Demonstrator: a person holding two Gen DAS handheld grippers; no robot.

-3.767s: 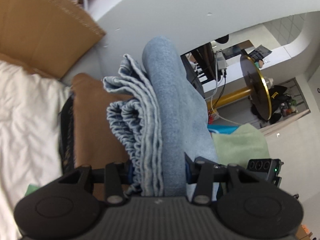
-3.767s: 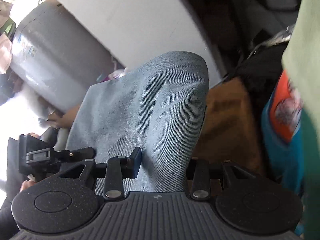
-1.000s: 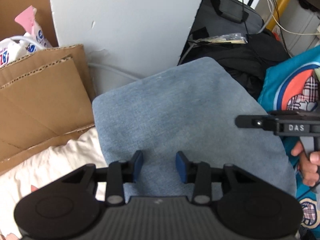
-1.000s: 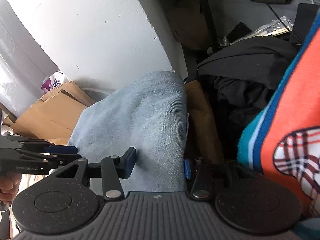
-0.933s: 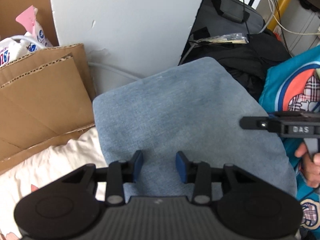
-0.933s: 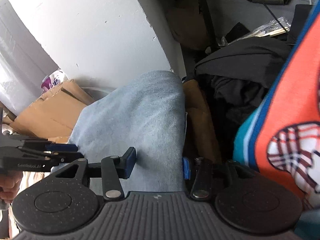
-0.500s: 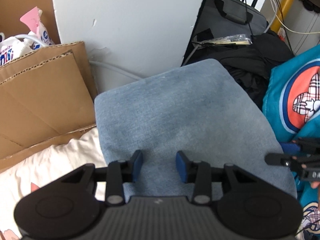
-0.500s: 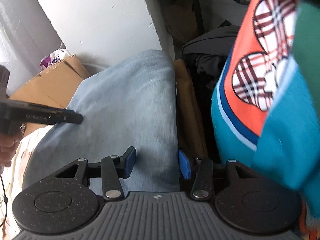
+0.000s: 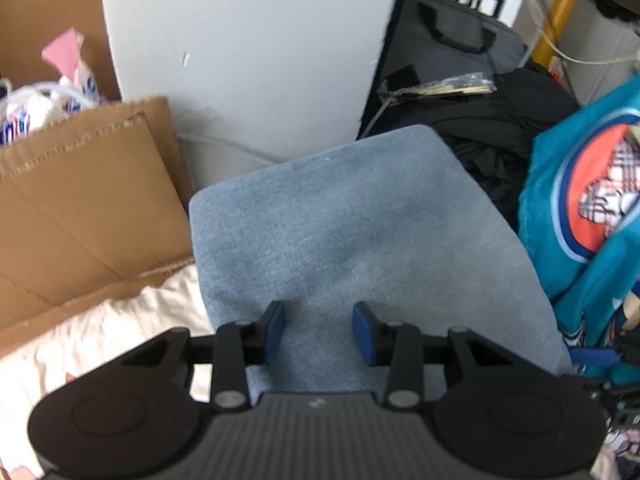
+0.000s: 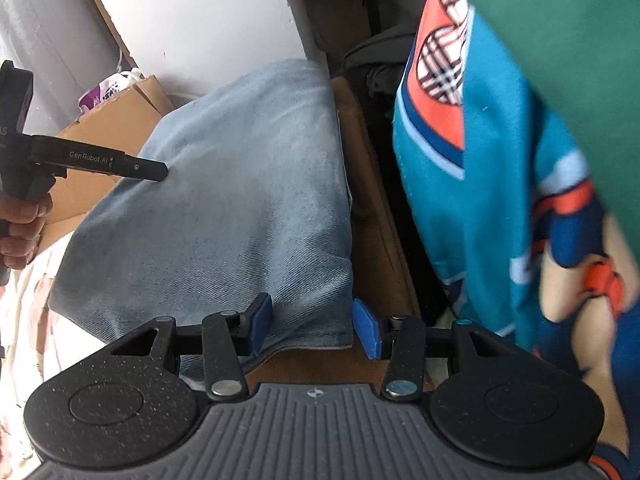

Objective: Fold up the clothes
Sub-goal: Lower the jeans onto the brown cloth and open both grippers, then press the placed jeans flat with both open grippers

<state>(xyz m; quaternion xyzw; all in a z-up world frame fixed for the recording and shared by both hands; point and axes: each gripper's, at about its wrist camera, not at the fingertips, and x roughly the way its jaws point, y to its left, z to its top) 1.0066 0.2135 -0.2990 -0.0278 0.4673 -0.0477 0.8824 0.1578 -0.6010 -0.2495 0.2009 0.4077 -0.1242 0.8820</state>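
A folded light-blue denim garment (image 9: pixel 360 232) lies flat on a brown folded item (image 10: pixel 376 240). My left gripper (image 9: pixel 318 326) hovers over the denim's near edge, open, its blue pads apart and nothing pinched. In the right wrist view the denim (image 10: pixel 240 200) fills the middle. My right gripper (image 10: pixel 312 330) stands open at its near right corner, pads either side of the corner without pressing it. The left gripper (image 10: pixel 158 172) shows there from the side, held by a hand (image 10: pixel 20 216). Only a blue tip of the right gripper (image 9: pixel 592 356) shows in the left wrist view.
A teal sweatshirt with an orange patch (image 10: pixel 480 180) hangs close on the right, under a green cloth (image 10: pixel 560 40). Cardboard (image 9: pixel 80 200) and cream bedding (image 9: pixel 100 340) lie left of the denim. A white panel (image 9: pixel 248 60) and black bags (image 9: pixel 500 140) stand behind.
Both grippers held the denim up earlier; it now lies flat. Over the last second the right gripper drew off the denim toward the lower right. The left gripper barely moved.
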